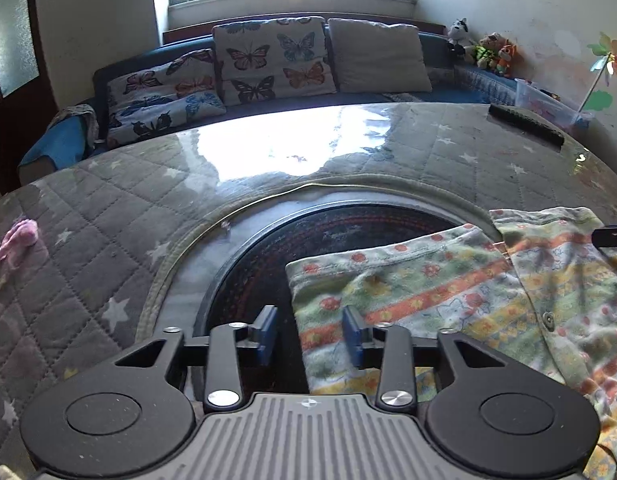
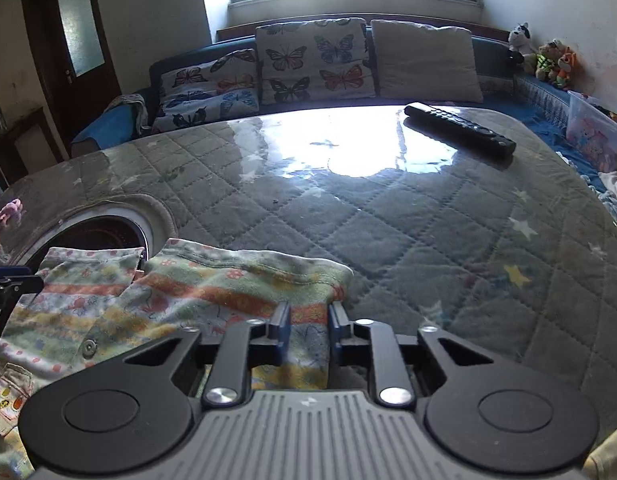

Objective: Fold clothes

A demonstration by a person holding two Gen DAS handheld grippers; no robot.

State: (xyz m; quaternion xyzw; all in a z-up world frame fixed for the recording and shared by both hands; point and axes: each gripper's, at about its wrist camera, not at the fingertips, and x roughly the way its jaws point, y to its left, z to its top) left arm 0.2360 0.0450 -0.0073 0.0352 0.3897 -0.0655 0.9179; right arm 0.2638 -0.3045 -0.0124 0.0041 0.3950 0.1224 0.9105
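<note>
On the quilt-covered counter [image 2: 428, 216], a striped child's pyjama top [image 2: 196, 292] is lying flat w/ both grippers, left [image 1: 310, 334] & right [image 2: 308, 326], hovering at opposite sides, fingers parted & gripping nothing, apparently positioning for a fold.

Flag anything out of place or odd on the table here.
A black remote control lies at the far side of the quilted table cover, away from the striped garment; it has no part in folding. A small pink item sits at the left edge, too blurred to identify.
</note>
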